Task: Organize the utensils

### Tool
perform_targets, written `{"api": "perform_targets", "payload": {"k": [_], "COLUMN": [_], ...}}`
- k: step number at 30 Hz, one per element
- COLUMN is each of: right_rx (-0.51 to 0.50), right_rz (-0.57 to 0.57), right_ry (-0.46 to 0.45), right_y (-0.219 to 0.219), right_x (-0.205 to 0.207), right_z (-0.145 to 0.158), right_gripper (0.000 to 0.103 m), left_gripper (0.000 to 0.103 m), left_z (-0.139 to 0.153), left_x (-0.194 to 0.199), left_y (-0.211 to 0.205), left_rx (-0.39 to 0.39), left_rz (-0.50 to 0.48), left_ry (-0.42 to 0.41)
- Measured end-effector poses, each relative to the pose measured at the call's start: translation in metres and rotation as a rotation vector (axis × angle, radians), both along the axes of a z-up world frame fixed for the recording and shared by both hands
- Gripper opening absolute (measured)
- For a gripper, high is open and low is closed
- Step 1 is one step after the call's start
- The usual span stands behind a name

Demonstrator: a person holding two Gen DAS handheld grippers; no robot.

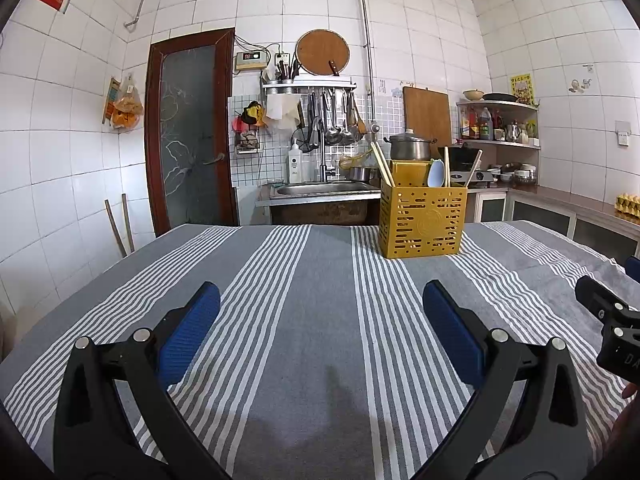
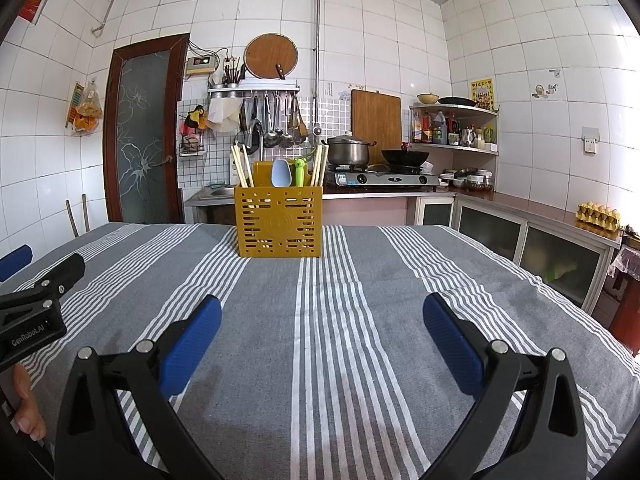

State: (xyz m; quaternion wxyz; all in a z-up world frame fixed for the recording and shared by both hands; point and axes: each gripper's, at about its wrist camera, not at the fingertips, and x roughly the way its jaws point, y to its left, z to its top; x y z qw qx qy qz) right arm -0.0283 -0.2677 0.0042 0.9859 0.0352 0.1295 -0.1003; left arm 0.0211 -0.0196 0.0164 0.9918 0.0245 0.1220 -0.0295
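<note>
Left wrist view: left gripper (image 1: 321, 300) hangs low over the table, blue pads (image 1: 188, 332) spread wide, nothing between them. Table covered by a grey cloth with white stripe bands (image 1: 312, 280), a few soft wrinkles toward the right side. Yellow perforated utensil holder (image 1: 423, 224) stands upright near the far edge, right of centre in this view; in it, pale chopsticks (image 1: 382, 168) leaning left, a light blue spoon (image 1: 435, 174), and more sticks on the right. Right wrist view: right gripper (image 2: 322, 312) also spread apart and empty, hovering above the cloth; holder sits straight ahead, well apart from the fingertips, with a green utensil (image 2: 300, 172) showing beside the spoon. Each gripper's black body shows at the edge of the other's view, so they sit side by side; a thumb (image 2: 26, 400) shows at lower left of the right view. Room: white tiled walls, dark wood door with frosted floral glass (image 1: 188, 132), steel sink (image 1: 324, 189) behind the table, rack of hanging ladles (image 1: 336, 116), round board and rectangular cutting board (image 2: 376, 120) on the wall, lidded pot (image 2: 348, 148) and black wok (image 2: 405, 156) on a gas stove, corner shelves with bottles (image 2: 452, 126), egg tray (image 2: 598, 216) on the right counter.
</note>
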Motion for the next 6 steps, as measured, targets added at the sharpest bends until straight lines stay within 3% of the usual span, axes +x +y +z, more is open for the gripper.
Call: {"api": "perform_targets", "payload": {"k": [6], "right_rx": [0.0], "right_rz": [0.0], "right_ry": [0.0], "right_y": [0.0016], "right_x": [-0.0011], "right_z": [-0.0004], "right_gripper": [0.099], "left_gripper": [0.098], "left_z": [-0.0004], "left_x": [-0.0008], "left_y": [-0.0006], "left_rx": [-0.002], "left_rz": [0.001], "left_ry": [0.001]}}
